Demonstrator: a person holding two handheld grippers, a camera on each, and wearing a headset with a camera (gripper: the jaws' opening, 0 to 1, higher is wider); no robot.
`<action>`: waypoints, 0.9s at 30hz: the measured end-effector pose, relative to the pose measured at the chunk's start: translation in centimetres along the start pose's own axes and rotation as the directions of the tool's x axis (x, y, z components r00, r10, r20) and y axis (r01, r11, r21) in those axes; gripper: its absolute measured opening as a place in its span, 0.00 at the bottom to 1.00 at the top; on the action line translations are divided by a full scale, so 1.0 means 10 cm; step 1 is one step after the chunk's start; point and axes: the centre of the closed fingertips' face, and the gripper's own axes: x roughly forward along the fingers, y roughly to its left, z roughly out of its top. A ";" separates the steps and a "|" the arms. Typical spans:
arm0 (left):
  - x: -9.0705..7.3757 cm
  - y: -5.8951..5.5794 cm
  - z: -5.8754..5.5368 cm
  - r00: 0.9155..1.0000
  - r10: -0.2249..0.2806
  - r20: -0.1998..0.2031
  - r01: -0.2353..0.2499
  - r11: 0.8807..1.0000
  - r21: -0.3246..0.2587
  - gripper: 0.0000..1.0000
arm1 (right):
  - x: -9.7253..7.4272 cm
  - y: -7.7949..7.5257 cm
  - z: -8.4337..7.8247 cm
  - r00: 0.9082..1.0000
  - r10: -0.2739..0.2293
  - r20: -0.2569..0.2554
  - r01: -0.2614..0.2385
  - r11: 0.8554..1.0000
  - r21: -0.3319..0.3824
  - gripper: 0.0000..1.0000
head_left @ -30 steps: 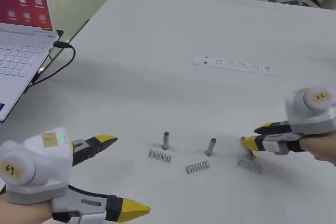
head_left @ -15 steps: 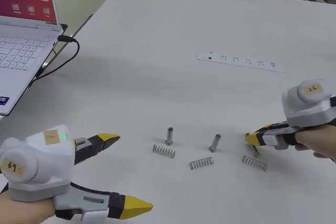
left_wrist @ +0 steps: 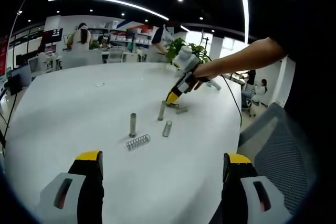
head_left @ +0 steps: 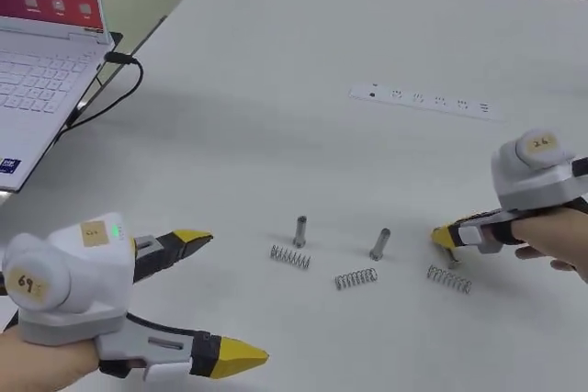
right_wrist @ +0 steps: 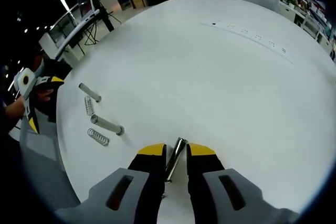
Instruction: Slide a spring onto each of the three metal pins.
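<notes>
Right pin (right_wrist: 175, 158), in the right gripper view, stands between the jaws of the right gripper (right_wrist: 176, 151), which are drawn in to a narrow gap and clamp it. The pin's long axis runs along the jaws. Beyond it to the left in the scene are the middle pin (right_wrist: 106, 125) and left pin (right_wrist: 89, 92), each with a spring beside it.

In the head view, the right gripper (head_left: 443, 236) sits at the right end of the row on the tabletop (head_left: 276, 135). The right spring (head_left: 448, 279) lies flat just near of the gripper's tip, its long axis running left to right, across the pin's axis. The middle spring (head_left: 356, 278) and left spring (head_left: 290, 257) lie the same way, each just near of its pin. The left gripper (head_left: 220, 296) is at the near left, jaws spread wide and empty, well apart from the right spring and nearest the left spring.

In the left gripper view, the left gripper (left_wrist: 164, 157) looks along the row: the left spring (left_wrist: 138, 141) is closest and the right gripper (left_wrist: 173, 97) is at the other end.

The right gripper is nearer the right spring but occupied, so the free left gripper would probably have to reach across and turn that spring in line with the pin.
</notes>
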 end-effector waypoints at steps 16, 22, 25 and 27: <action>0.00 -0.02 -0.02 1.000 -0.003 -0.001 0.003 1.000 -0.010 0.92 | 0.09 -0.01 -0.04 0.997 -0.039 -0.066 0.038 0.999 -0.018 0.08; 0.01 -0.04 -0.04 1.000 -0.006 -0.001 0.006 1.000 -0.014 0.91 | 0.09 -0.02 -0.04 0.996 -0.066 -0.063 0.068 0.997 0.027 0.07; 0.01 -0.03 -0.03 1.000 -0.006 0.001 0.006 1.000 -0.014 0.91 | 0.10 -0.02 -0.03 0.995 -0.075 -0.063 0.076 0.997 0.025 0.06; 0.00 -0.03 -0.03 1.000 -0.003 0.000 0.003 1.000 -0.014 0.90 | 0.10 -0.01 -0.03 0.995 -0.078 -0.066 0.080 0.996 0.027 0.06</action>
